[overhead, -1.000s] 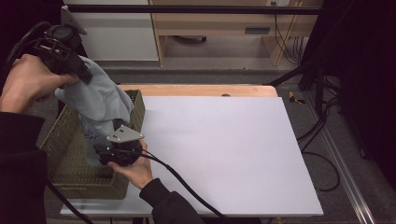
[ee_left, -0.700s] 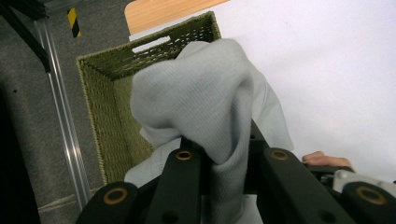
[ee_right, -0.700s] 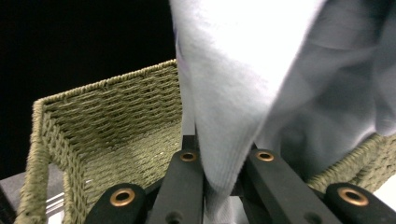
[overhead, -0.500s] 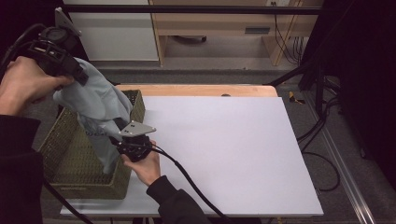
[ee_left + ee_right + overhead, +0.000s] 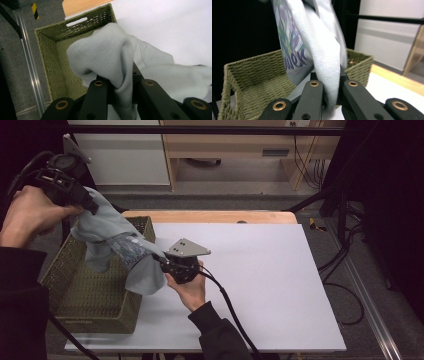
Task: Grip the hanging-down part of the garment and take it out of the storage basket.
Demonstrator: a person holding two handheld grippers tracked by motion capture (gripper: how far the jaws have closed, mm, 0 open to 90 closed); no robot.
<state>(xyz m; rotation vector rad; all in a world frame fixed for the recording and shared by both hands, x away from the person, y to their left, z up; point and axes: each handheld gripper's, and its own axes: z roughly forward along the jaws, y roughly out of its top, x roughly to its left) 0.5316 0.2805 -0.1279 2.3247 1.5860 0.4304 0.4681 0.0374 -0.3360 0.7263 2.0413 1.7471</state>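
Both claws pinch the grey garment (image 5: 117,245) — left claw (image 5: 92,207) high, right claw (image 5: 159,261) just closed on its hem — a thin fold could slip and drop into the basket (image 5: 75,290).

The right gripper (image 5: 161,262), clamped on the garment (image 5: 115,245), has lifted it clear of the basket (image 5: 90,305).

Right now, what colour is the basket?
Olive green woven basket, clearest in the right gripper view.
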